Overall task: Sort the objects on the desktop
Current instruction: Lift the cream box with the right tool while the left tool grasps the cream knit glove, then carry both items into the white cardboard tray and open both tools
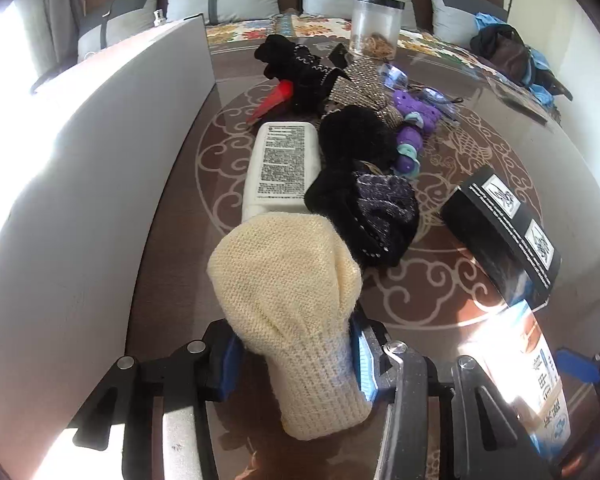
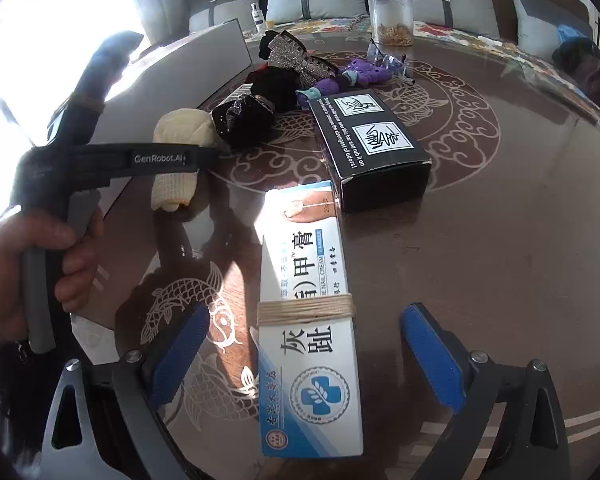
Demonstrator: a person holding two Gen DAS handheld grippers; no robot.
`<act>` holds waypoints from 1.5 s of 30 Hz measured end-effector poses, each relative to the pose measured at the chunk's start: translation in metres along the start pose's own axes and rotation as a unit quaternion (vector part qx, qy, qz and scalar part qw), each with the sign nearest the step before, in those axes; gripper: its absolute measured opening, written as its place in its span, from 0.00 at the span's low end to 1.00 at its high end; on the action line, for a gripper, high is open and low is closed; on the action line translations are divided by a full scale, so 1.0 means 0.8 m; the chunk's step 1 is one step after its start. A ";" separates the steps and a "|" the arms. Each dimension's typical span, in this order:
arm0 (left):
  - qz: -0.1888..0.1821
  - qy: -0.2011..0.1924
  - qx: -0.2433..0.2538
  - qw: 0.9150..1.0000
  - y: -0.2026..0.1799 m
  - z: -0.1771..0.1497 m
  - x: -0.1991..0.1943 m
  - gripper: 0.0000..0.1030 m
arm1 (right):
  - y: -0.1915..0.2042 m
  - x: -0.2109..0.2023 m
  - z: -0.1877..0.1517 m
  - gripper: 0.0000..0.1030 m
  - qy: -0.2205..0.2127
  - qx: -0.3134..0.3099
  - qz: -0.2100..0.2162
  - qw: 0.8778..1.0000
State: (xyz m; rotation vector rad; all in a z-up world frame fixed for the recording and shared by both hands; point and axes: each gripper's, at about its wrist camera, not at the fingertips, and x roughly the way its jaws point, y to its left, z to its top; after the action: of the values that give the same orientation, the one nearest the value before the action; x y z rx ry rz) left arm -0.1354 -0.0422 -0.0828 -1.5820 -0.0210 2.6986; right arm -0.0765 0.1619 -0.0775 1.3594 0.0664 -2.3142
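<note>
— Two grippers in view. What does the left gripper [image 1: 294, 364] hold?

— Its blue pads [image 1: 362, 364] press both sides of a cream knit sock [image 1: 284, 280], at the ribbed cuff. The sock's toe end leans against a black hair-accessory pile [image 1: 360, 200], beside a white bottle [image 1: 282, 164] lying flat.

— And the right gripper [image 2: 304, 354]?

— Jaws stand wide, gripping nothing. A white cream box [image 2: 308, 320], bound with a band, lies on the table [image 2: 520, 240] between the pads, touching neither.

— Anything else?

— A black box [image 2: 370, 144] rests just beyond the cream box; a clear jar [image 2: 390, 16] stands at the far edge.
</note>
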 end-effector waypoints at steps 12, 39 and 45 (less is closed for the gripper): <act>-0.129 -0.044 -0.033 0.990 0.070 -0.035 -0.153 0.41 | 0.060 -0.051 0.046 0.41 0.003 -0.055 -0.018 0.998; 0.095 0.042 -0.162 0.981 0.408 -0.076 -0.116 0.71 | 0.457 0.079 0.174 0.69 0.019 -0.168 0.087 0.982; 0.096 -0.009 -0.177 0.980 0.386 -0.084 -0.154 0.71 | 0.407 0.035 0.171 0.75 -0.040 -0.157 0.095 0.982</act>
State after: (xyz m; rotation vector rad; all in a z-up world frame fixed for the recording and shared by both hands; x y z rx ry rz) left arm -0.0179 -0.3531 -0.0139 -1.7236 -0.3897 2.9909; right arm -0.0680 -0.1759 0.0285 1.0660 0.2548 -2.0897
